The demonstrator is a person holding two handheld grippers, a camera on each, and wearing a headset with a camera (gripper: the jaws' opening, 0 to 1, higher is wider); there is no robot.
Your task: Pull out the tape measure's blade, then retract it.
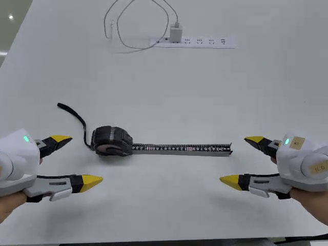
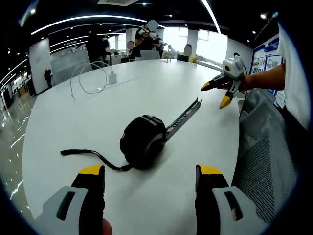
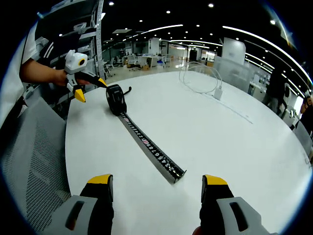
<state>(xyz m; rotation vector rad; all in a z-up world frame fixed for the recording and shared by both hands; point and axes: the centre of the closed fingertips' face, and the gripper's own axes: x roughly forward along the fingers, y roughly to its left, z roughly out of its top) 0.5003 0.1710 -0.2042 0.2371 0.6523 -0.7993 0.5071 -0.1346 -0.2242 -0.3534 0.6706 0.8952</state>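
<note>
1. The tape measure [image 1: 110, 142] lies on its side on the white table [image 1: 205, 87], in front of the person. Its blade [image 1: 182, 149] is drawn out and lies flat on the table top.
2. The blade's long axis runs straight across the person, from the case on the left to the end hook [image 1: 230, 151] on the right. It lies roughly in line between the two pairs of tongs.
3. The left tongs [image 1: 84, 159] are spread wide and grasp nothing. The case sits just beyond their tips, far closer to them than to the other pair.
4. The right tongs [image 1: 233, 159] are likewise spread and empty. The hook lies just off their tips, not touching them.
5. A black strap [image 1: 72, 114] trails from the case toward the far left, clear of both tongs.
6. Judgement: the pulling-out looks done and the retracting remains. That move turns on the case, so the left tongs are the nearer pair to steady it, while the right tongs could guide the hook end back along the same line.
</note>
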